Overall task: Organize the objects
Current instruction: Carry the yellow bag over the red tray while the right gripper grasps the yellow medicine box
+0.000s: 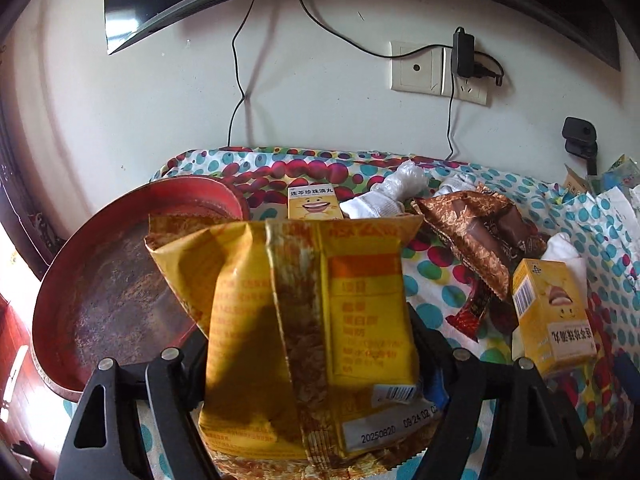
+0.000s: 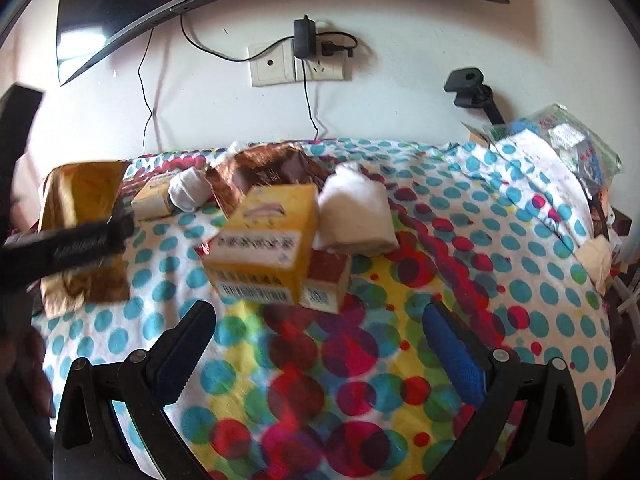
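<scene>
My left gripper (image 1: 308, 344) is shut on a large yellow snack bag (image 1: 304, 320) and holds it upright, just right of a round red tray (image 1: 100, 280). The bag also shows at the left of the right wrist view (image 2: 80, 216), behind the left gripper's body. My right gripper (image 2: 320, 320) is open and empty above the dotted cloth. Just ahead of it a yellow medicine box (image 2: 264, 252) rests on another box (image 2: 324, 280). A white rolled sock (image 2: 356, 216) lies to its right.
A brown chocolate wrapper (image 1: 476, 232), a red bar (image 1: 472, 308), white socks (image 1: 384, 200) and two more yellow boxes (image 1: 552, 312) (image 1: 312, 202) lie on the dotted cloth (image 2: 320, 380). A wall socket with charger (image 2: 304, 60) and a monitor are behind. Clutter sits at far right (image 2: 568, 148).
</scene>
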Demonstrator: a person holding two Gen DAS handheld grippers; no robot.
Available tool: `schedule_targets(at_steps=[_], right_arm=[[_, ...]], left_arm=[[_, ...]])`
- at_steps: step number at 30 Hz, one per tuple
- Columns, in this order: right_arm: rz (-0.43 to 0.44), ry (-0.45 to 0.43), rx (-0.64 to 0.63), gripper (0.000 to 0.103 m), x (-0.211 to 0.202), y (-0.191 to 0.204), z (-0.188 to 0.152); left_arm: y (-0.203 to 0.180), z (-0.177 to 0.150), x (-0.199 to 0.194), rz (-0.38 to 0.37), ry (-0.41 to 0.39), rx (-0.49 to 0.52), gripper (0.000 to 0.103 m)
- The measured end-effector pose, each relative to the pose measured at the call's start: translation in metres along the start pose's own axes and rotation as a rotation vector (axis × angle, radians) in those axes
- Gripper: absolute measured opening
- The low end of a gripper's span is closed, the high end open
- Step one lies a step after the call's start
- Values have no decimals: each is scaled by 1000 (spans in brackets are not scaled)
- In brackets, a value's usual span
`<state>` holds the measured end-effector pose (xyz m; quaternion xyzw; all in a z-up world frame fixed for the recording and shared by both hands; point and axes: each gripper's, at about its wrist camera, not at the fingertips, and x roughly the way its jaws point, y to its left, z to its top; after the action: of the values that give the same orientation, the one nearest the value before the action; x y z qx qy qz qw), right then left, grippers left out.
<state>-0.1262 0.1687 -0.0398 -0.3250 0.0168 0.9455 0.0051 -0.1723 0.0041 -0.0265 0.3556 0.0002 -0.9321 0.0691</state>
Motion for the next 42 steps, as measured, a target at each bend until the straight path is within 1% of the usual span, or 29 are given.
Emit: schedule_targets(at_steps=[3,5,8,9,11,13,14,15,17,22,27,33,38,42], right_arm=[[-18,-3,-31,103,4,14,11],[-37,-10,-56,103,9,24,17],[-68,11,-68,103,23,34,26],[-76,20,-61,100,28,35,27],[-68,46,-48,88,37,36,28],[-66,82,-35,59,46,36,27],[-77,68,-32,51,45,35,28],[-49,72,-16,49,46,34,29],[-32,74,11,48,47,31,31],[-5,47,25,47,39,27,29],[-5,6,-22,47,23,31,34],[-9,-5,-53,47,17,37,30],[1,2,-60,47,19,37,20],[17,10,-56,47,23,34,15]], left_arm=[[18,-8,-13,-57,-23,-6,81],[30,-14,-16,-74,-10,-20,81],[46,-25,-19,-102,16,-60,81],[50,-29,-21,-114,14,-69,81],[56,-34,-24,-124,7,-75,81],[55,-37,-23,-114,6,-52,81],[55,-36,-23,-115,6,-46,81],[55,-36,-24,-117,2,-49,81],[56,-36,-26,-131,-2,-62,81],[52,-38,-34,-143,-22,-42,81],[52,-36,-38,-140,-30,-48,81],[57,-33,-44,-131,-47,-44,81],[82,-23,-45,-84,-67,-71,81],[111,-15,-35,-28,-49,-109,81]])
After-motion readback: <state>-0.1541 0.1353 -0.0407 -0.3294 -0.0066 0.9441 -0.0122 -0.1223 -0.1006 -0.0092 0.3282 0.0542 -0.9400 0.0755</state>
